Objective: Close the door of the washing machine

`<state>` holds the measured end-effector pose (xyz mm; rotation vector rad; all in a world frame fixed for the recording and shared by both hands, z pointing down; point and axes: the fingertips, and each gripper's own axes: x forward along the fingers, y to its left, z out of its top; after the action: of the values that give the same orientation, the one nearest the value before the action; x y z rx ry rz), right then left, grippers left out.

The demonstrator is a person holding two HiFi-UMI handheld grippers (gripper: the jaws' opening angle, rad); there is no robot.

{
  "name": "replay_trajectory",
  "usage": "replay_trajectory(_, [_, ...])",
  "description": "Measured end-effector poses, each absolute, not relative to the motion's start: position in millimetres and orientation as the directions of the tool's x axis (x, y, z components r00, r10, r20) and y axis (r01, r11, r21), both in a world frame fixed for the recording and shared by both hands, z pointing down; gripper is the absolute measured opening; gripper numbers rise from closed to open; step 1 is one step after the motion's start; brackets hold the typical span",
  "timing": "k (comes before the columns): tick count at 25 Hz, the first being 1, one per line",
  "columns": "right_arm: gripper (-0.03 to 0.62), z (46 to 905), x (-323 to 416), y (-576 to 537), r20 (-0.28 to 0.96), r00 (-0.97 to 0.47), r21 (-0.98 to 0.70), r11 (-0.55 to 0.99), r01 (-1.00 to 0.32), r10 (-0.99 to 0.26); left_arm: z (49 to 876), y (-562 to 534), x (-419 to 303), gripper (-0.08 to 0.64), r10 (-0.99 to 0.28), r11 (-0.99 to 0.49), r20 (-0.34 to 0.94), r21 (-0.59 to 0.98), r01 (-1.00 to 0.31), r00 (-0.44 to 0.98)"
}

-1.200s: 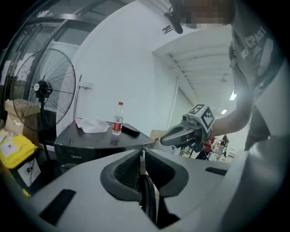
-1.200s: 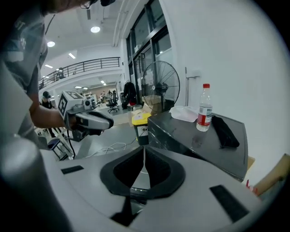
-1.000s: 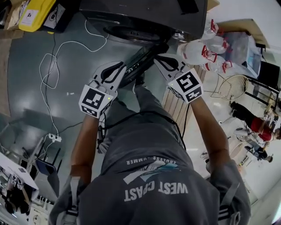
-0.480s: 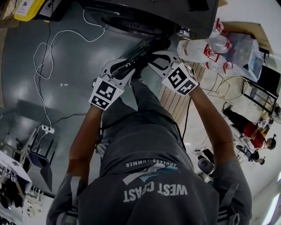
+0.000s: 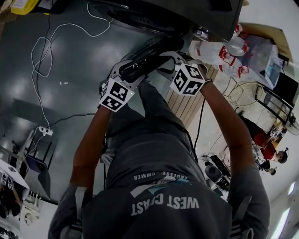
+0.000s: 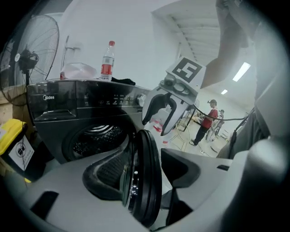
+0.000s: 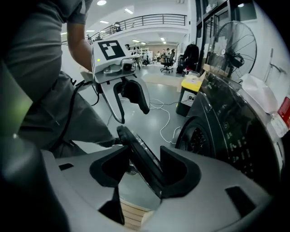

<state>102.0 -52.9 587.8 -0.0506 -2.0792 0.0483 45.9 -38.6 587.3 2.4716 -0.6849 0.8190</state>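
The dark front-loading washing machine (image 5: 187,14) stands at the top of the head view, its drum (image 6: 95,138) exposed. Its round door (image 5: 145,60) hangs swung out, edge-on toward me. My left gripper (image 5: 128,70) and right gripper (image 5: 166,58) sit on opposite sides of that door. In the left gripper view the door's rim (image 6: 145,181) lies between the jaws of the left gripper (image 6: 142,170), clear of the pads. In the right gripper view the door (image 7: 136,152) runs aslant between the jaws of the right gripper (image 7: 140,168), close by the right pad (image 7: 174,170). Both pairs of jaws have just been opening.
A white cable (image 5: 42,56) and power strip (image 5: 43,131) lie on the grey floor at left. Packed water bottles (image 5: 224,49), a slatted wooden board (image 5: 187,107) and a wire chair (image 5: 247,93) stand at right. A bottle (image 6: 107,61) stands on the machine, with a fan (image 6: 31,54) beside it.
Both grippers have dropped toward the door's edge, and their jaws went from shut to wide apart. The door's rim now sits between each pair.
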Motion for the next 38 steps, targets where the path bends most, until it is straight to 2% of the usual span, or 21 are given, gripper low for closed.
replay_trajectory(11, [0.244,633.7,117.7,-42.6,0.925,-0.361,-0.047,0.979,0.197,0.117,635.9,-19.1,64.2,0.297,-0.277,-0.763,0.701,0.255,-0.594,0.657])
replay_trajectory(20, [0.229,651.5,123.1,-44.0,0.954,-0.288,0.008,0.955,0.297,0.081,664.0,-7.6,68.5,0.296,-0.287,-0.757,0.765,0.188,-0.626,0.577])
replay_trajectory(26, [0.188,650.9,121.5,-46.5,0.951,-0.307,0.045,0.965,0.259,0.038,664.6,-11.2,67.1,0.23,-0.351,-0.717,0.773,0.142,-0.683,0.529])
replay_trajectory(38, [0.169,651.3,108.5,-70.2,0.946,-0.314,0.123,0.985,0.119,-0.08,667.3,-46.9,50.6,0.232,-0.422,-0.69,0.791,0.036,-0.723,0.442])
